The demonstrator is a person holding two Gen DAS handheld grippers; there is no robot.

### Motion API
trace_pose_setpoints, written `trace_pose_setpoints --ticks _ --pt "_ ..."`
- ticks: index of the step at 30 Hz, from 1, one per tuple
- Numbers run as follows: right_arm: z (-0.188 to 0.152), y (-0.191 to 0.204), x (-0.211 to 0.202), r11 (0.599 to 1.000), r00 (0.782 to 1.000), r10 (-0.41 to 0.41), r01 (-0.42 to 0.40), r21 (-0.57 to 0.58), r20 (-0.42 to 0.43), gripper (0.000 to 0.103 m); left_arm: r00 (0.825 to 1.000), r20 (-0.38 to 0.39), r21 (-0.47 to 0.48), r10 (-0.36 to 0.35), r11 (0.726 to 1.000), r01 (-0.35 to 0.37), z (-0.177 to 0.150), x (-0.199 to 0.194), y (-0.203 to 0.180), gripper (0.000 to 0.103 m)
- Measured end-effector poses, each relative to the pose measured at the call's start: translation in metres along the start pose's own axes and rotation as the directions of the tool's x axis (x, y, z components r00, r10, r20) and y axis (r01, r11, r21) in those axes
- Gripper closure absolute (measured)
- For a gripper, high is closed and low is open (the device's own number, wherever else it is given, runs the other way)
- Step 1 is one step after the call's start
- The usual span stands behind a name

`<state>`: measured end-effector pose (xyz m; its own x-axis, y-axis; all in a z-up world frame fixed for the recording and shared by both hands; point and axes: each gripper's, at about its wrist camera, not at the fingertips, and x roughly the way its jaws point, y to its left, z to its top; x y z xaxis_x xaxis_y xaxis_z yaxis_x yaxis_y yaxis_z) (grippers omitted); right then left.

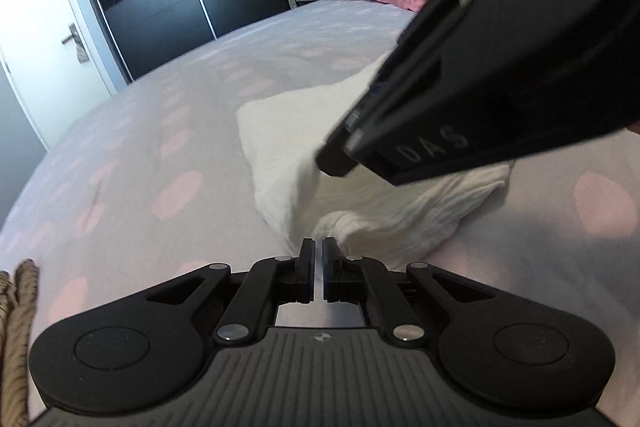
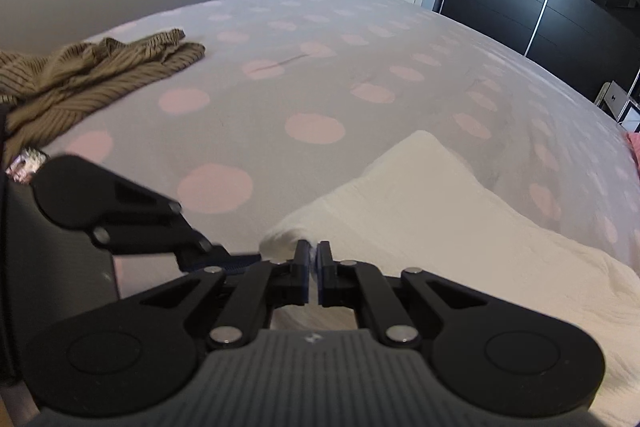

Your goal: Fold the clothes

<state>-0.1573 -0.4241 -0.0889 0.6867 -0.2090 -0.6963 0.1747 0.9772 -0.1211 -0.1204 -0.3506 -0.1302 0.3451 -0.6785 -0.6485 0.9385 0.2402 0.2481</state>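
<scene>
White cloth (image 1: 288,163) lay crumpled on the dotted bed (image 1: 140,155), its near edge pinched in the clenched left gripper (image 1: 319,247) and another fold nipped by the clenched right gripper (image 2: 313,251), the two tongs close together, brown garment (image 2: 80,75) well apart.

White garment (image 2: 432,211) on bed (image 2: 320,35), striped garment (image 2: 80,75) far left.

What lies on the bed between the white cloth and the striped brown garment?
Only bare dotted bedsheet between the white cloth and the striped brown garment, seen from the right wrist.
</scene>
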Motion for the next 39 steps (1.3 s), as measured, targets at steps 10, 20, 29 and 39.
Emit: trace_pose_setpoints --ticks 10,20,29,39 --pt "0.001 -0.003 -0.001 0.999 1.0 0.01 -0.01 0.042 -0.009 0.099 0.989 0.11 -0.028 0.102 0.995 -0.099 0.006 -0.012 0.004 0.102" --pt "0.003 -0.012 -0.003 0.993 0.999 0.038 -0.037 0.108 -0.004 0.099 0.985 0.091 -0.046 0.146 0.989 -0.142 0.012 -0.008 -0.001 0.086" --pt "0.003 -0.025 0.001 0.979 0.996 0.084 -0.079 0.189 -0.018 0.099 0.968 0.097 -0.003 0.233 0.972 -0.234 0.016 0.004 -0.004 0.075" --pt "-0.003 -0.025 0.005 0.97 0.984 0.161 -0.144 0.196 -0.072 0.099 0.974 0.007 0.094 0.227 0.969 -0.226 -0.004 0.011 0.005 0.099"
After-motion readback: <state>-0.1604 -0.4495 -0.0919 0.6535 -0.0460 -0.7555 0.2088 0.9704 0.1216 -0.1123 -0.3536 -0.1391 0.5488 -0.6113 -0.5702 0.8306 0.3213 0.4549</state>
